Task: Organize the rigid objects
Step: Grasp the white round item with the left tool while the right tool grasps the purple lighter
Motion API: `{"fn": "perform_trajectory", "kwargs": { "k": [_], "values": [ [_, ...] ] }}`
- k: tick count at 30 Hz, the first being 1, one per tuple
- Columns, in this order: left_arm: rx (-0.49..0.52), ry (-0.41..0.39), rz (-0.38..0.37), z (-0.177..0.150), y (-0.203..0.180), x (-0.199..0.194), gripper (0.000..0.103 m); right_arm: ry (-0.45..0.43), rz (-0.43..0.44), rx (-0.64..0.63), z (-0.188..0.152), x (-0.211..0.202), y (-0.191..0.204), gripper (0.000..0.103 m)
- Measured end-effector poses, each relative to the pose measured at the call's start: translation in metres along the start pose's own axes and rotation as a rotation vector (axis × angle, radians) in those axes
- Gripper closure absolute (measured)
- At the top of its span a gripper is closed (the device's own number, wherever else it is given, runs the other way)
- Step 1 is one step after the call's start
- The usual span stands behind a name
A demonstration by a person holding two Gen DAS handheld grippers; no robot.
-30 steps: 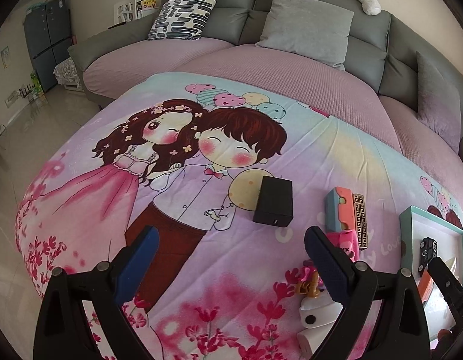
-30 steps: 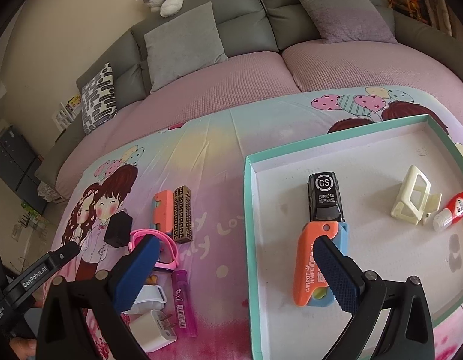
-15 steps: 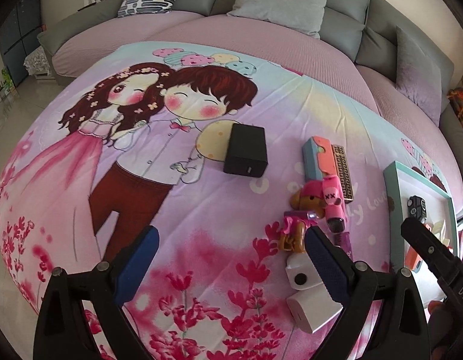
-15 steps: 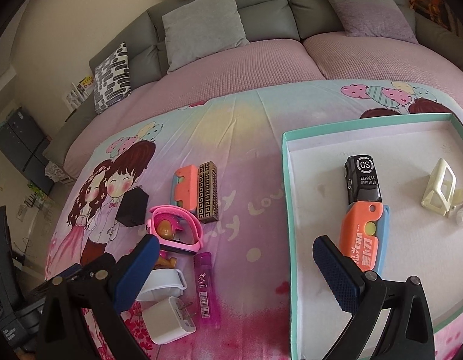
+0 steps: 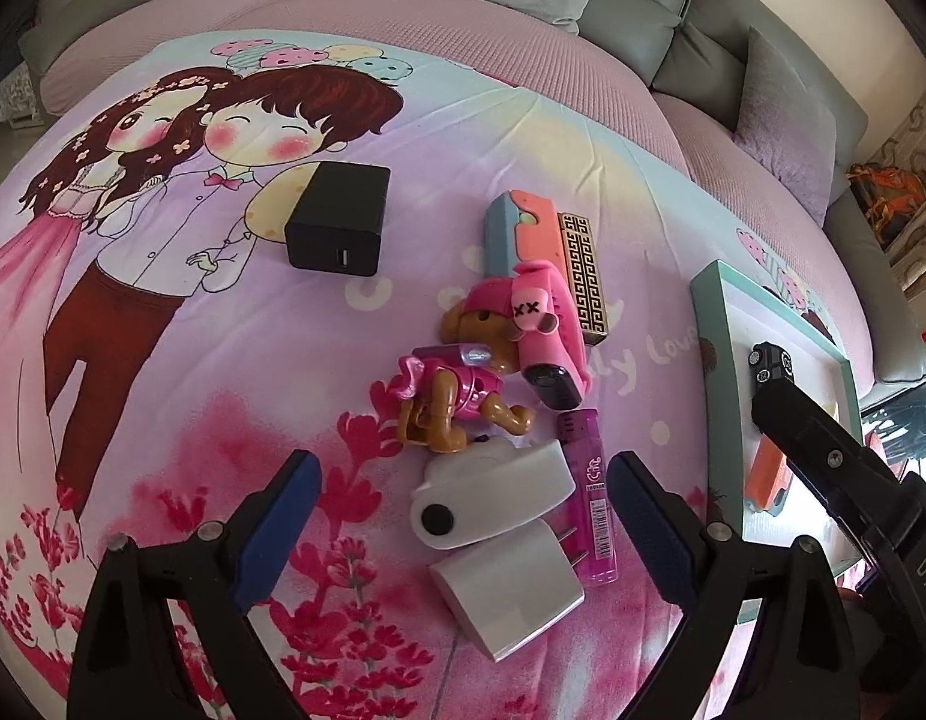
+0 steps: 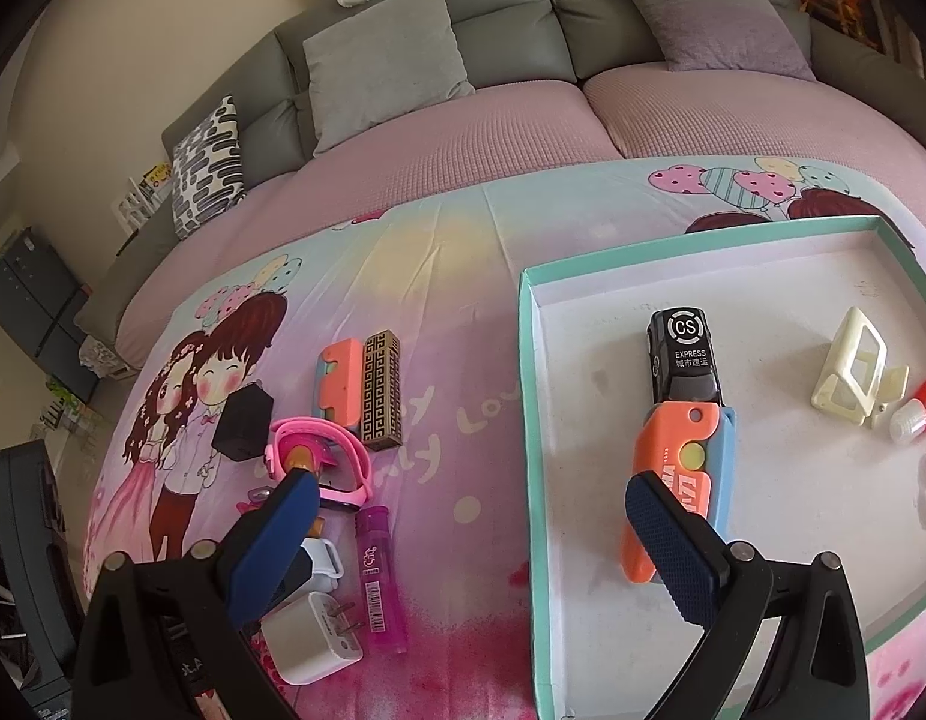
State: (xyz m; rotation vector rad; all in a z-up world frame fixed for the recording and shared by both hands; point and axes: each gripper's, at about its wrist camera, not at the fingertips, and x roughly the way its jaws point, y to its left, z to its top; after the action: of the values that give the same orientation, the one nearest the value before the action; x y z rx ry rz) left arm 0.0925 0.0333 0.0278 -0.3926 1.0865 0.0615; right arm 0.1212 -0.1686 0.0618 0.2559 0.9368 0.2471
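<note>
Since the earlier frame: left gripper has come lower and nearer the loose pile, its view tipped further down; the sofa cushions have slid to the top edge.

Left gripper: jaws wide, closing slightly, nothing pressed between the pads. Hangs over a white case and a white charger, which lie touching each other.

Right gripper: released, empty, jaws spread across the near-left wall of the tray.

Loose items on the printed sheet:
- purple lighter, just beside the white case
- toy dog, lying on its side
- pink watch, touching the dog's head
- orange-and-blue holder, with a patterned gold box alongside
- black adapter, apart, on the printed figures

Items in the tray:
- orange knife, end-on to a black toy car
- cream stand
- small red-and-white bottle, beside the stand
</note>
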Motion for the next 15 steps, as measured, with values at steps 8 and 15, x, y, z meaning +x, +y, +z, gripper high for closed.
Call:
{"fn": "perform_trajectory", "kwargs": {
  "k": [8,15],
  "values": [
    [-0.009,0.022,-0.043,-0.0009,-0.0010,0.0040,0.038,0.003,-0.004,-0.010,-0.0009,0.0009,0.0016,0.000],
    [-0.013,0.028,-0.069,-0.0036,0.0013,0.0006,0.045,0.008,-0.004,-0.018,-0.0019,0.0019,0.0034,0.000]
  ]
}}
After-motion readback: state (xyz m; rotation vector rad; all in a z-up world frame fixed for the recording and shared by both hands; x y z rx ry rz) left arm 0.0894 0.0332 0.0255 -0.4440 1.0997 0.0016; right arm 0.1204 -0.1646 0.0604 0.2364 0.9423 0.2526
